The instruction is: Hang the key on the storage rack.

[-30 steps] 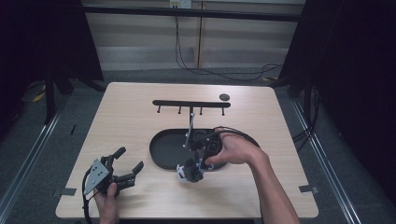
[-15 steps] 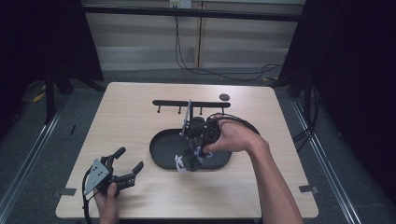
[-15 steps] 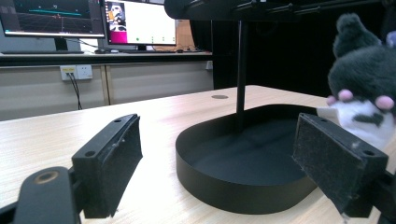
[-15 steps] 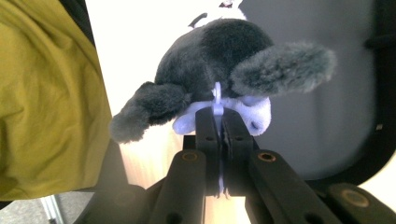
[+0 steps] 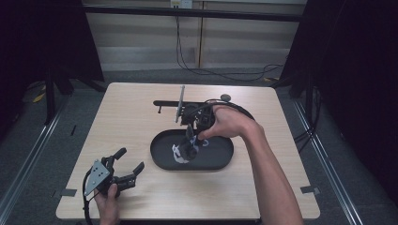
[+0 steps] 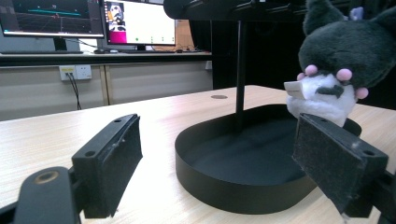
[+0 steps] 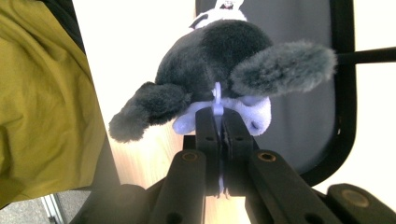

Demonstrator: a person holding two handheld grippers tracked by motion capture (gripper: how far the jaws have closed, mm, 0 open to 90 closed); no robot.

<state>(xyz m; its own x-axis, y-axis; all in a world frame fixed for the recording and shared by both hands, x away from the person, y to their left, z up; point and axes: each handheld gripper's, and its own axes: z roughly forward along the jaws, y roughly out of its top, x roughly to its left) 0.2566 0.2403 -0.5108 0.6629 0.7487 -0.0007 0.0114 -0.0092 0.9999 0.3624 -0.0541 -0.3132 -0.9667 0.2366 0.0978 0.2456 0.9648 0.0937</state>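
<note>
A black and white plush toy (image 5: 184,151) hangs over the black oval tray (image 5: 223,161) in the middle of the table. My right gripper (image 5: 190,137) is shut on the small pale loop on top of the toy (image 7: 217,95), its jaws (image 7: 218,121) pressed together. The plush toy (image 7: 210,56) dangles below, above the tray (image 7: 346,116). My left gripper (image 5: 129,160) rests open near the table's front left corner, nothing between its pads (image 6: 114,156). From there the toy (image 6: 336,70) is seen above the tray's far right rim (image 6: 243,186).
A black rack bar with small hooks (image 5: 169,102) stands just behind the tray, its post (image 6: 240,70) rising beyond the rim. A small dark disc (image 5: 225,97) lies at the back. Monitors (image 6: 135,21) stand on a desk beyond the table.
My right gripper has carried the plush toy from the tray's front rim away from the person, toward the rack, to above the tray's middle. The left gripper has stayed put.
</note>
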